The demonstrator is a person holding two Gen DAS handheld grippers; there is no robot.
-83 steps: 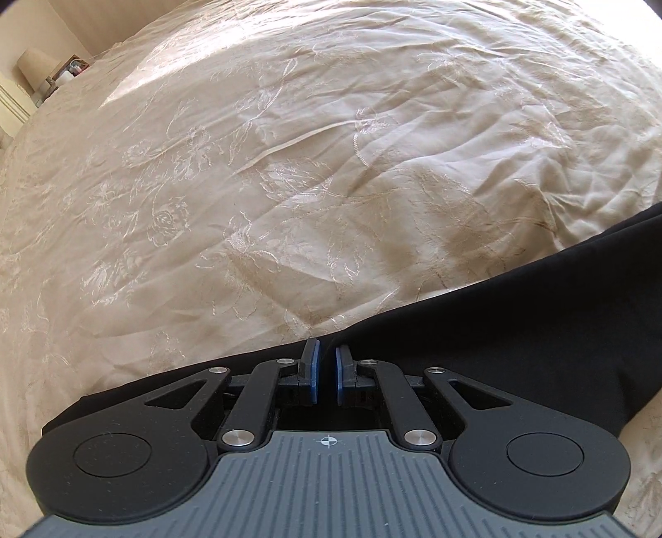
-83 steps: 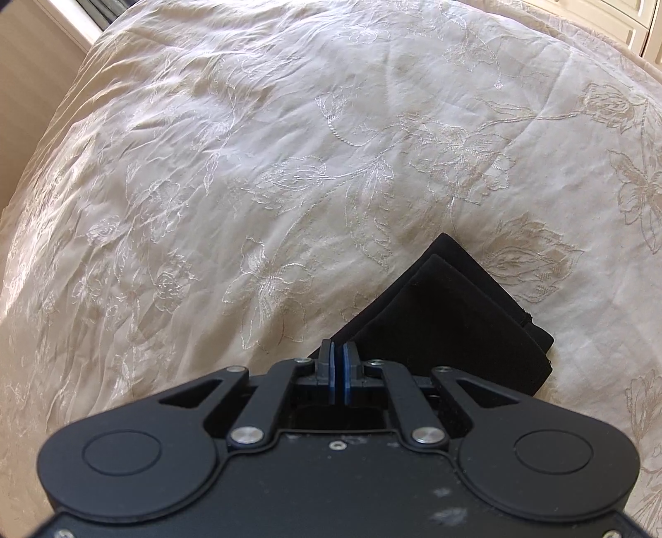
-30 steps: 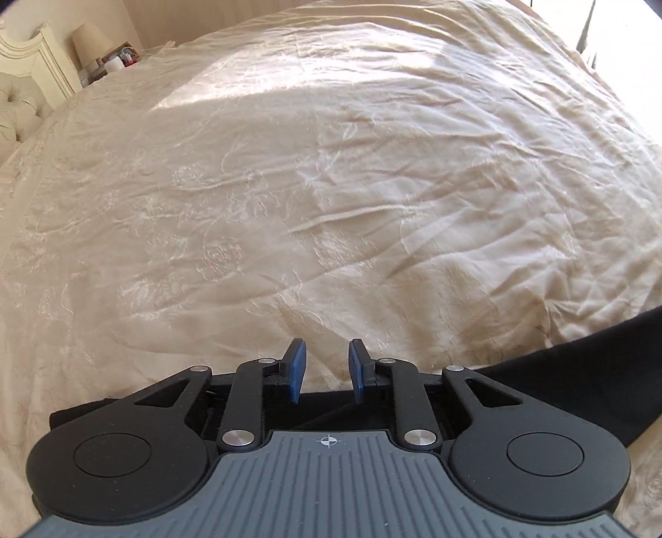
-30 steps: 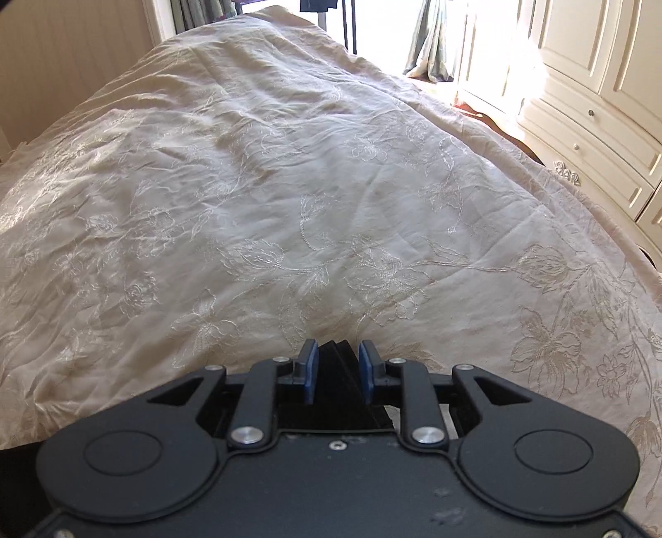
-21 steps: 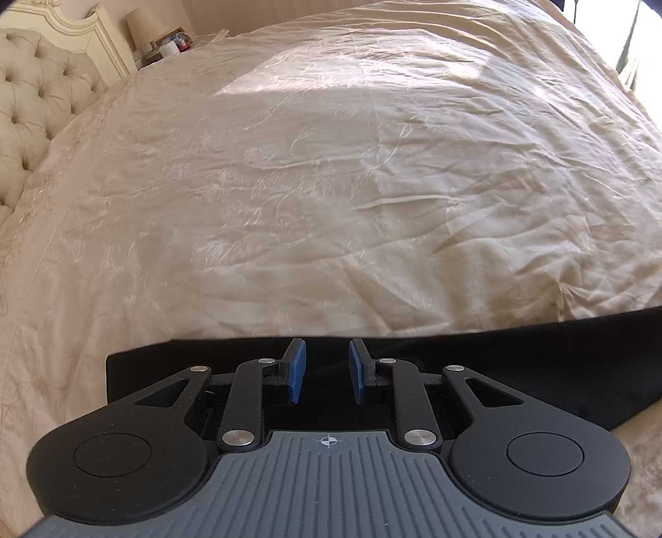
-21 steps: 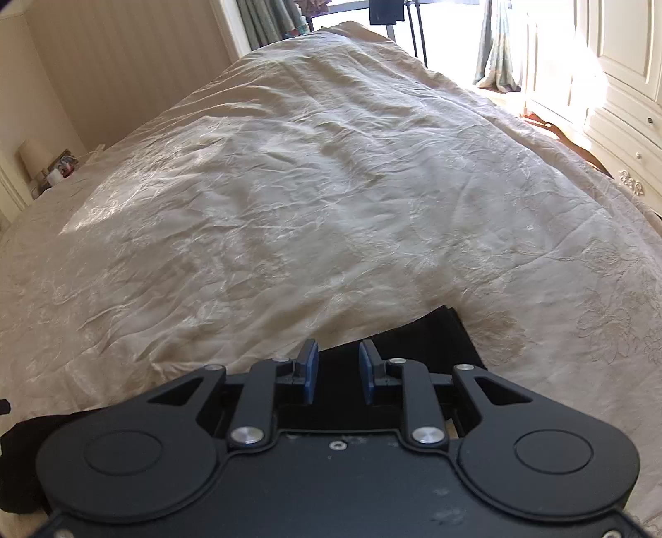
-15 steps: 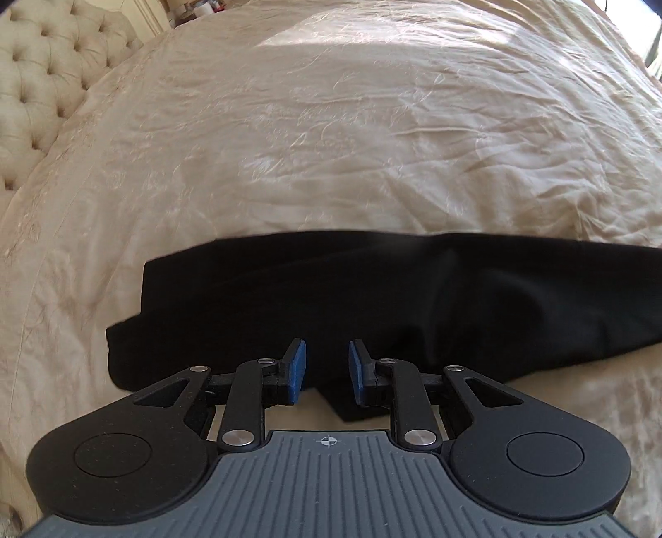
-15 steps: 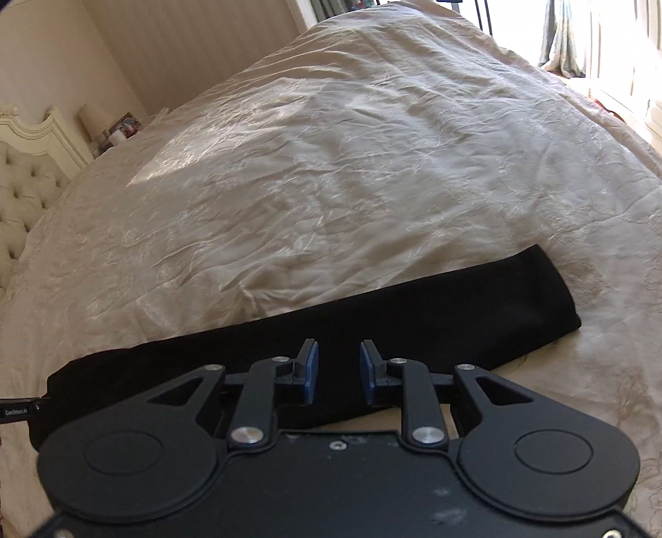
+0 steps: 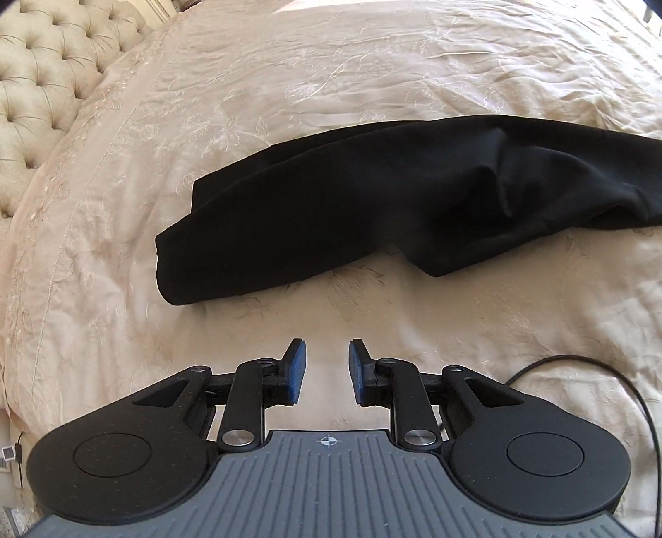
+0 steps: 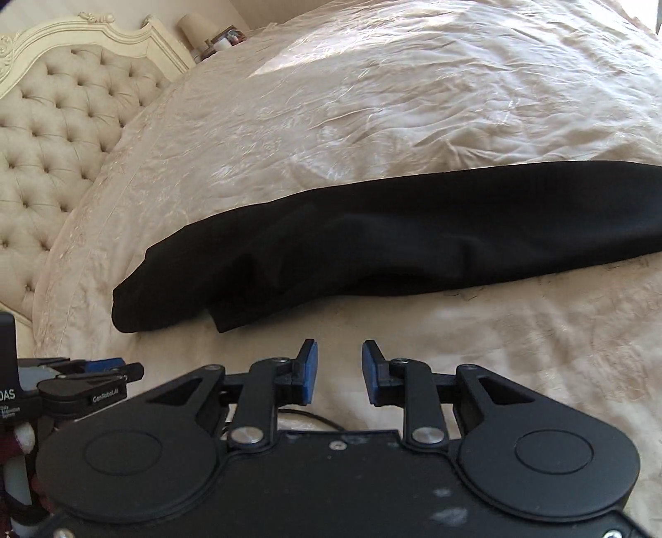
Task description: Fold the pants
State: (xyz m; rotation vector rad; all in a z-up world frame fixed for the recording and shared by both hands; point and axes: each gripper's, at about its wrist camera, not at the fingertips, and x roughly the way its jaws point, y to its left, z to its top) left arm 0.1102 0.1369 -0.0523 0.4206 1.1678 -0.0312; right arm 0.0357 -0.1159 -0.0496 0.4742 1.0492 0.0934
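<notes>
Black pants (image 9: pixel 393 207) lie folded lengthwise in a long strip across the cream bedspread, waist end at the left with a flap sticking out toward me. They show in the right wrist view too (image 10: pixel 393 240). My left gripper (image 9: pixel 327 368) is open and empty, above the bedspread a short way in front of the pants. My right gripper (image 10: pixel 339 370) is open and empty, also short of the pants' near edge. The left gripper shows at the left edge of the right wrist view (image 10: pixel 99 372).
A cream embroidered bedspread (image 9: pixel 413 62) covers the bed. A tufted headboard (image 10: pixel 53 136) stands at the left, with a lamp and small items (image 10: pixel 215 37) beyond it. A black cable (image 9: pixel 587 364) lies on the bedspread near the left gripper's right side.
Both grippers let go of the pants, opened and pulled back. The pants now lie in full view ahead of the fingers instead of under them.
</notes>
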